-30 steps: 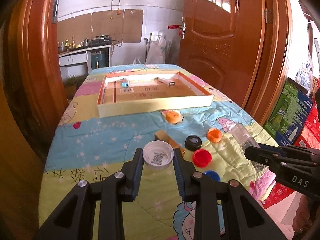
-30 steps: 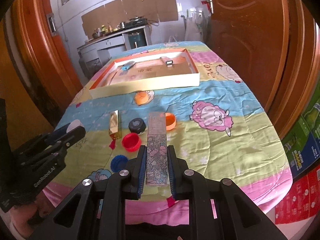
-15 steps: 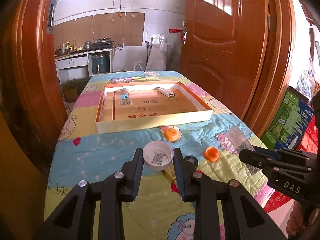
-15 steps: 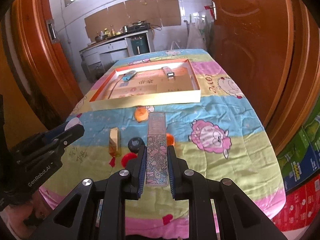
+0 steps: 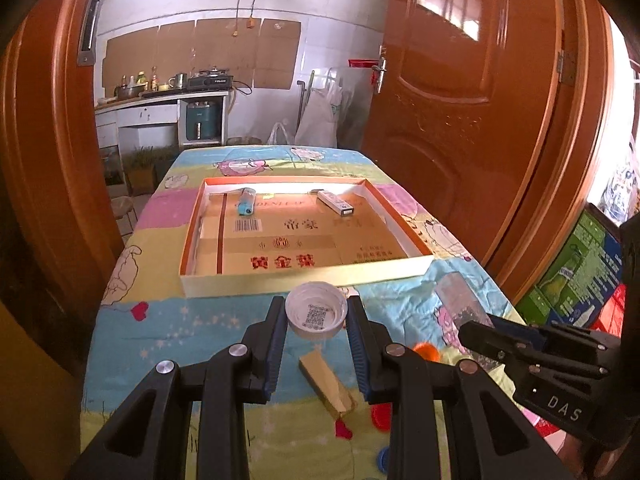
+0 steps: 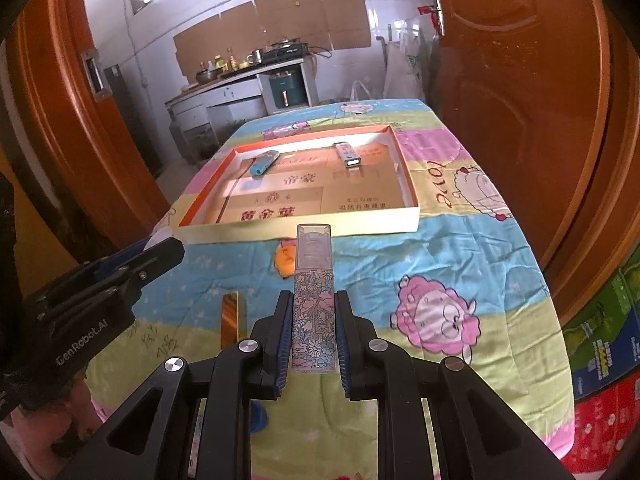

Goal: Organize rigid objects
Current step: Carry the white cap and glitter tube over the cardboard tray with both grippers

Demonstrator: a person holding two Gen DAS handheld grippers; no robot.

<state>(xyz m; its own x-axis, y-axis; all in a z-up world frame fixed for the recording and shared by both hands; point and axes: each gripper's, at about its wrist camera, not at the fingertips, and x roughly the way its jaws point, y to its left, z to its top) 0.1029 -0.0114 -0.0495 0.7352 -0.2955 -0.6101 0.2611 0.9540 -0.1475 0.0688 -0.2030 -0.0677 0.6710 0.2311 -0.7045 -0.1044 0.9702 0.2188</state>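
Left tongs [image 5: 316, 334] pinch a white cap [image 5: 316, 315]; right tongs [image 6: 313, 334] pinch a floral box [image 6: 313, 316], both above the desk [image 6: 460, 240] near the tray [image 5: 304, 278].

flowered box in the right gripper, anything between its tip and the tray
Just an orange cap on the quilt, left of the flowered box, before the tray; the right wrist view shows it.

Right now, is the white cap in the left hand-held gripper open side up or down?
Open side up. In the left wrist view the white cap shows its hollow interior and a QR code inside, clamped in the left hand-held gripper.
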